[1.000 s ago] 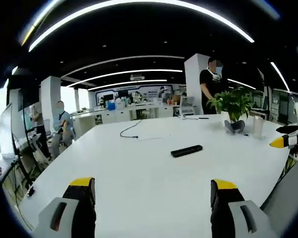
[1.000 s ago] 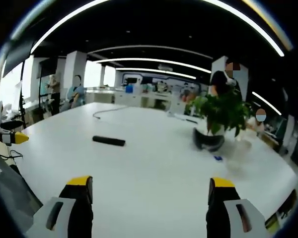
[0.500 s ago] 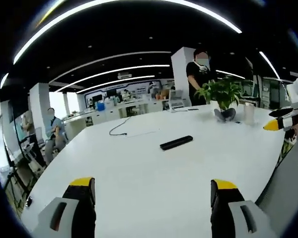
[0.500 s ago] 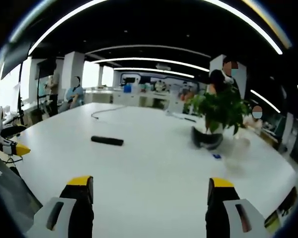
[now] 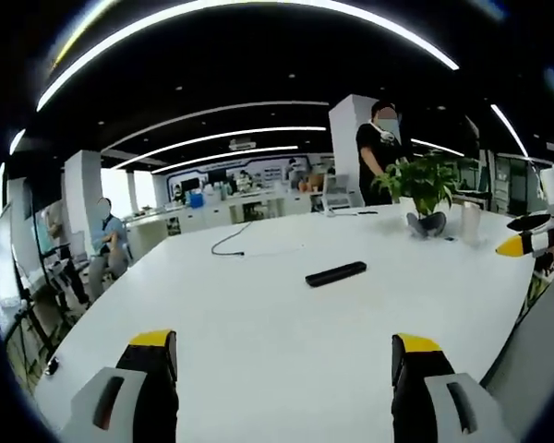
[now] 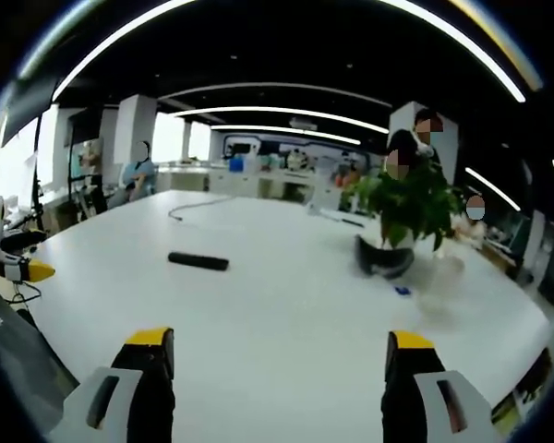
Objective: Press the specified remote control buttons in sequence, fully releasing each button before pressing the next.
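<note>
A wide white table (image 5: 258, 323) spreads across an open office, with a potted plant (image 6: 402, 217) at its far right side. Both grippers hang above the near edge, the left gripper (image 5: 284, 383) and the right gripper (image 6: 275, 383) each with fingers spread apart and holding nothing, probably poised before reaching in. The remote control (image 5: 336, 273) lies flat toward the middle of the table, well apart from both: a slim, dark, oblong bar, its buttons too small to make out.
</note>
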The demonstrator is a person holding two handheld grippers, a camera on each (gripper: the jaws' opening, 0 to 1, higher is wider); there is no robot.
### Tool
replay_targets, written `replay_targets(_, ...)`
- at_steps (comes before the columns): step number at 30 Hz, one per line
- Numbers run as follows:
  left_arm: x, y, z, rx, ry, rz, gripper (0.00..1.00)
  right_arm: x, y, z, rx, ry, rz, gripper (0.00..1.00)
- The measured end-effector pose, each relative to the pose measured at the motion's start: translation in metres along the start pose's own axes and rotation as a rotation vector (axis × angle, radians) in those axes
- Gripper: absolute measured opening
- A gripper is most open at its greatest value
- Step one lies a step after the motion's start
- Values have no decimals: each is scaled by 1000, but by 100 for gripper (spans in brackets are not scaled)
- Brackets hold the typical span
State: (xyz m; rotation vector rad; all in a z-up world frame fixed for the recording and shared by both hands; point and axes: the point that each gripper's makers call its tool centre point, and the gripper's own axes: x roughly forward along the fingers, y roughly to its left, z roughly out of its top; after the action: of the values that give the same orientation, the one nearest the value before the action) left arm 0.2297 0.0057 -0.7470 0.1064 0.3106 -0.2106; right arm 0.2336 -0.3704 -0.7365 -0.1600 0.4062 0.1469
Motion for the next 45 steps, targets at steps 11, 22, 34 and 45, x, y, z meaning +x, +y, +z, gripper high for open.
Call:
replay_targets(11, -2, 0, 3, -10, -12, 5, 100, 0, 0, 0, 3, 0, -2, 94)
replay_targets(22, 1, -7, -5, 50, 37, -19, 100, -1, 1, 0, 8, -3, 2, 94)
replay_targets(34, 0, -5, -5, 39, 38, -8, 100, -2, -2, -1, -14, 1, -28, 94)
replay_targets(45, 1, -6, -10, 35, 67, -25, 100, 0, -2, -6, -24, 35, -37, 93)
